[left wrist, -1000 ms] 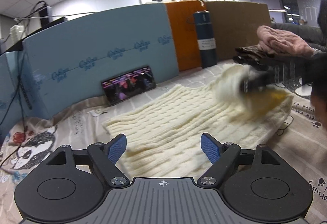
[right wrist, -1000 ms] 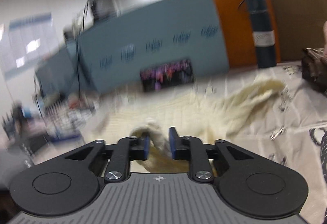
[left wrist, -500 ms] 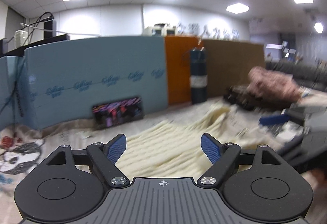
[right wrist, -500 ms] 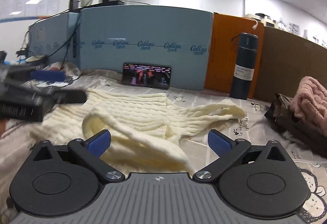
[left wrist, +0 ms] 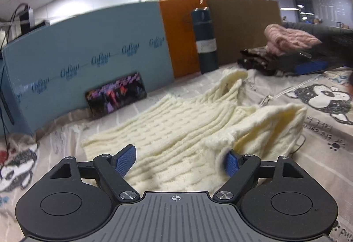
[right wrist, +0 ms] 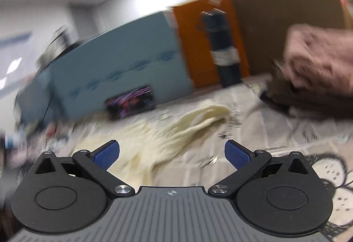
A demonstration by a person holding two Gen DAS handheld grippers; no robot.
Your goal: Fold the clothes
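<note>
A cream cable-knit sweater [left wrist: 176,122] lies spread on the cartoon-printed sheet [left wrist: 326,131]. One part is folded over its body at the right [left wrist: 271,122], and a sleeve [right wrist: 198,118] trails toward the back. My left gripper [left wrist: 178,161] hovers low over the sweater's near edge, open, with knit under and between its fingers. The folded edge brushes the right pad [left wrist: 231,163]. My right gripper [right wrist: 172,154] is open and holds nothing, to the right of the sweater in a blurred view. One of its pads [left wrist: 310,66] shows far right in the left wrist view.
A dark blue flask [left wrist: 205,41] and a phone playing video [left wrist: 115,95] stand against blue [left wrist: 88,54], orange and brown boards at the back. A pink knit [left wrist: 289,40] rests on dark clothes at the back right. A thin cable [left wrist: 286,91] crosses the sheet.
My right gripper let go of the sweater fold it held, opened wide and swung away to the right. The released part now lies folded over the sweater. My left gripper shifted a little.
</note>
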